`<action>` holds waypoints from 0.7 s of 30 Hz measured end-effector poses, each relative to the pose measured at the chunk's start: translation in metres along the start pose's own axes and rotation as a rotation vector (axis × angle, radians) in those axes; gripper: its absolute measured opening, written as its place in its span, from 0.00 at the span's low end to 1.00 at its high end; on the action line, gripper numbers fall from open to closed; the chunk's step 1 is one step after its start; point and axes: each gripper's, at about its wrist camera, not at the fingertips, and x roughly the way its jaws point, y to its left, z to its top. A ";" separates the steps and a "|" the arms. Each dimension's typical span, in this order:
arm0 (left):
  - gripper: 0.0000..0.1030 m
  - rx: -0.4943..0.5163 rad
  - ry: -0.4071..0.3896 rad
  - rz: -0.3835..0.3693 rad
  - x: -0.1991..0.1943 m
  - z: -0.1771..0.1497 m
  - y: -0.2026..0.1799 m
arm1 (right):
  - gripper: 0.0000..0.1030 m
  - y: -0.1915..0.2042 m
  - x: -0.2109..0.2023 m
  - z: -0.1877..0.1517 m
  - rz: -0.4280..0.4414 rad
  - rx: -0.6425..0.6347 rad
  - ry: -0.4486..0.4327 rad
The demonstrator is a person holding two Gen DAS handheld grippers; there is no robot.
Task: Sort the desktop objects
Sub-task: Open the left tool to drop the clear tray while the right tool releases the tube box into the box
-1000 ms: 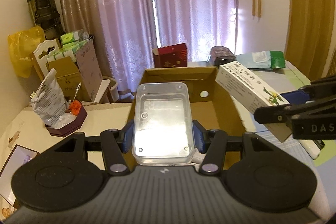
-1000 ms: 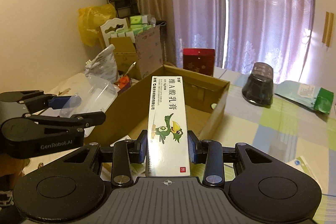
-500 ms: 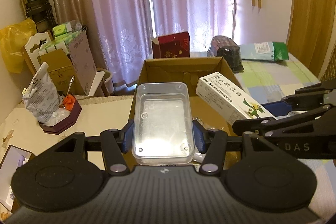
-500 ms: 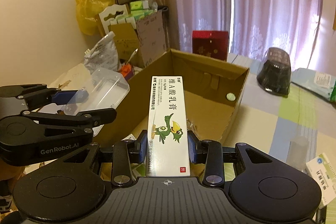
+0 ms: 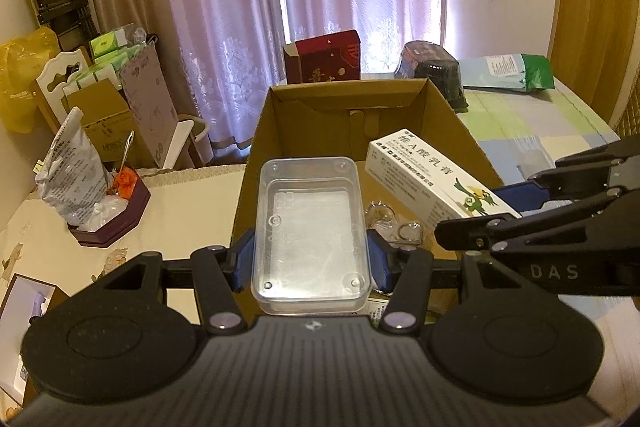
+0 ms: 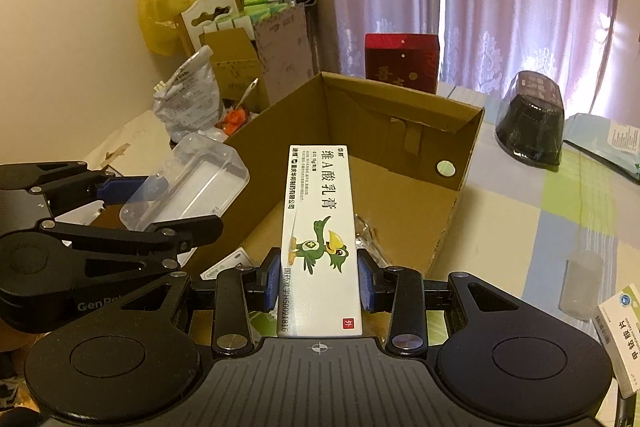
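Left wrist view has the big open cardboard box (image 5: 360, 115) sitting on the counter (image 5: 532, 131), mostly bare inside. Left gripper (image 5: 311, 259) has its jaws clamped on a clear plastic container (image 5: 310, 227), held over the box's near edge. Right gripper (image 6: 319, 277) squeezes a white ointment box (image 6: 320, 227), also hanging over the carton, just beside the container.

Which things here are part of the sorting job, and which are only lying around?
Part of the job:
- clear plastic container, held in the left tongs
- white medicine box, held in the right tongs
- open cardboard box, under both

Lying around:
- red gift box
- black tub, upside down
- yellow bag
- silver pouch
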 end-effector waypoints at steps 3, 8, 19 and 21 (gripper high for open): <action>0.50 0.007 0.005 -0.003 0.004 -0.001 -0.002 | 0.36 0.000 0.004 0.000 -0.005 -0.007 0.004; 0.50 0.012 0.017 -0.014 0.009 -0.001 -0.003 | 0.36 -0.002 0.010 -0.001 -0.018 -0.008 0.013; 0.50 0.027 0.027 -0.015 0.020 0.002 -0.004 | 0.36 -0.006 0.023 -0.004 -0.033 -0.001 0.029; 0.51 0.032 0.026 -0.004 0.021 0.002 -0.004 | 0.36 -0.006 0.024 -0.004 -0.035 -0.003 0.029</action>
